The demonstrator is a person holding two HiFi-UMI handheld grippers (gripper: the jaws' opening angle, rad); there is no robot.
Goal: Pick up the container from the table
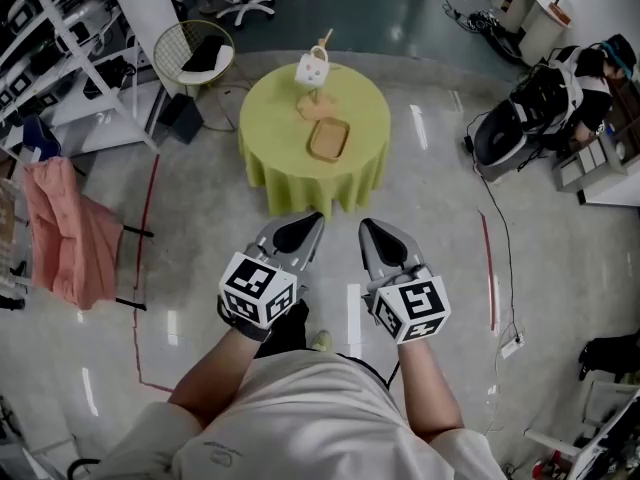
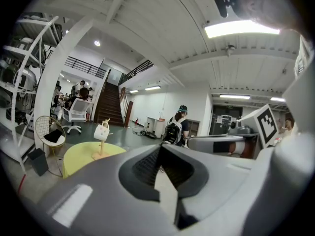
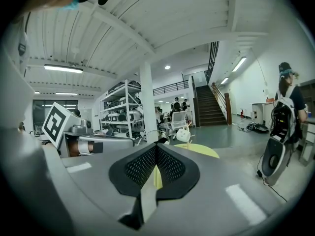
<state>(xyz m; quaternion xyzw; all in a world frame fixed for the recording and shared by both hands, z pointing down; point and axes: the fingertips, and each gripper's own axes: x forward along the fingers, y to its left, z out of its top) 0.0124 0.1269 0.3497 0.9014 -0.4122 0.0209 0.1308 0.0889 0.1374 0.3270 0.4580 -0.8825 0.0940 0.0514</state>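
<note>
A shallow wooden container (image 1: 328,138) lies on a round table with a yellow-green cloth (image 1: 270,133), some way ahead of me. Behind it on the table, a small white bag (image 1: 313,68) hangs on a wooden stand. My left gripper (image 1: 308,220) and right gripper (image 1: 372,228) are held side by side close to my body, well short of the table, both shut and empty. The left gripper view shows its shut jaws (image 2: 160,149) with the table (image 2: 86,156) and bag (image 2: 102,131) far off. In the right gripper view, the right gripper (image 3: 157,146) is shut too; the bag (image 3: 183,134) is distant.
A wire chair with a black cushion (image 1: 193,53) and metal shelving (image 1: 60,58) stand to the left of the table. Pink cloth (image 1: 70,233) hangs at the left. A person with a backpack (image 1: 560,88) sits at the right. Red tape lines (image 1: 150,198) and a cable (image 1: 500,238) cross the floor.
</note>
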